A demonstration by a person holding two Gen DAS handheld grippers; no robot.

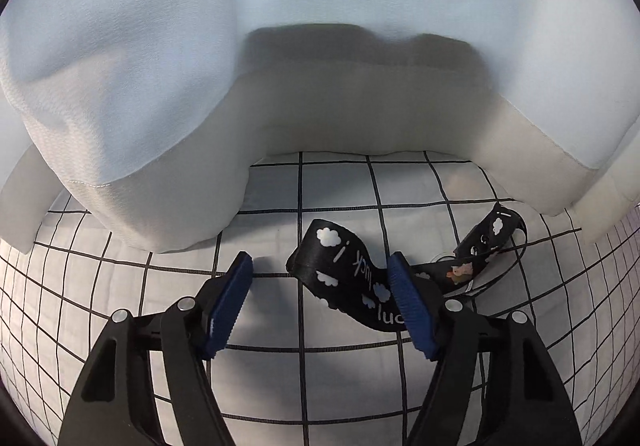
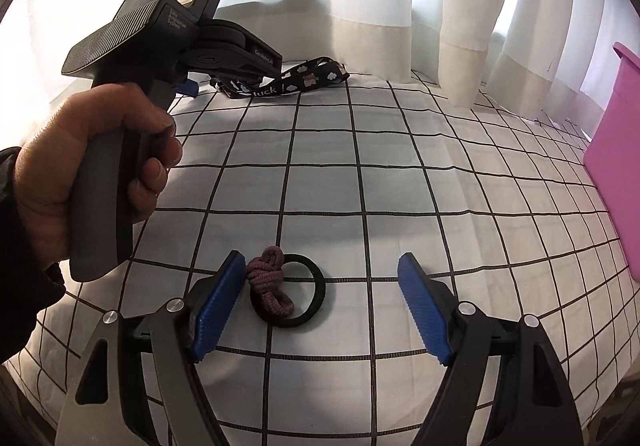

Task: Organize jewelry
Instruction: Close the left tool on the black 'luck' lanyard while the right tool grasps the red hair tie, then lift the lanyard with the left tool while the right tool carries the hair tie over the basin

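Two handheld grippers over a grid-print sheet: we reach for a lanyard and hair ties.

L gripper (image 1: 320, 266) sits half-open round the black "luck" lanyard (image 1: 352, 278), frame centre, pads not pressing; we'd centre the strap, then squeeze. R gripper (image 2: 320, 266) gapes wide; hair ties (image 2: 286, 292) by its left pad, so shift left. Only R view shows the pink bin (image 2: 616, 174), right edge, and the hand (image 2: 80, 166) gripping L's handle.

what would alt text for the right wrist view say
The right tool hovers open over a black hair tie with a knotted maroon hair tie lying on it, on a white grid-patterned sheet. At left a hand holds the left tool's handle above a black cloud-print lanyard; a pink bin stands at right.
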